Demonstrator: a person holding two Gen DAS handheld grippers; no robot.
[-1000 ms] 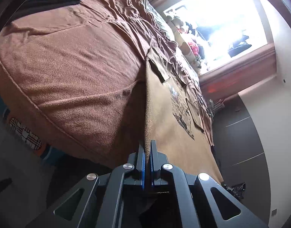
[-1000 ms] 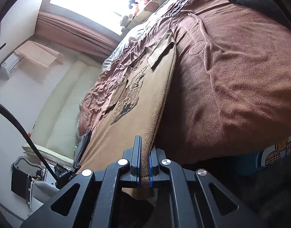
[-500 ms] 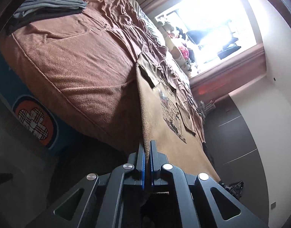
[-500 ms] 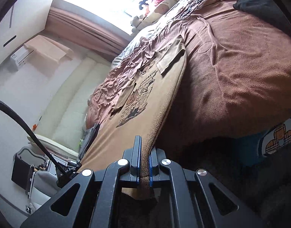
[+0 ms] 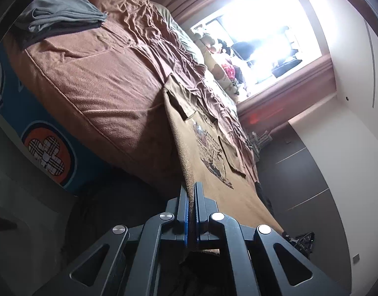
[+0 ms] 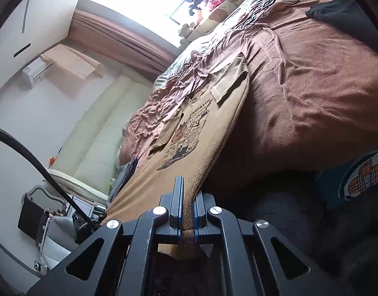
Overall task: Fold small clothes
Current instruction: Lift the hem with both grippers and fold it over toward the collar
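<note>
Two pairs of tongs gripped one tan T-shirt (image 5: pixel 208 172) by its hem: the left tongs (image 5: pixel 191 197) and the right tongs (image 6: pixel 187 194) were each clamped tight on a bottom corner. The shirt stretched taut from them up onto the brown bed (image 5: pixel 102 86), sleeves folded inward, a dark cartoon print with the word "FANTASTIC" on its chest. Folded grey clothes (image 5: pixel 60 14) lay on the bed's far corner.

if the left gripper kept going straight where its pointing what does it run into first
The left gripper is shut on the hem of the tan t-shirt, which stretches straight ahead, so it would push into that cloth first, then probably the brown bedspread beyond; depth is hard to judge.
</note>
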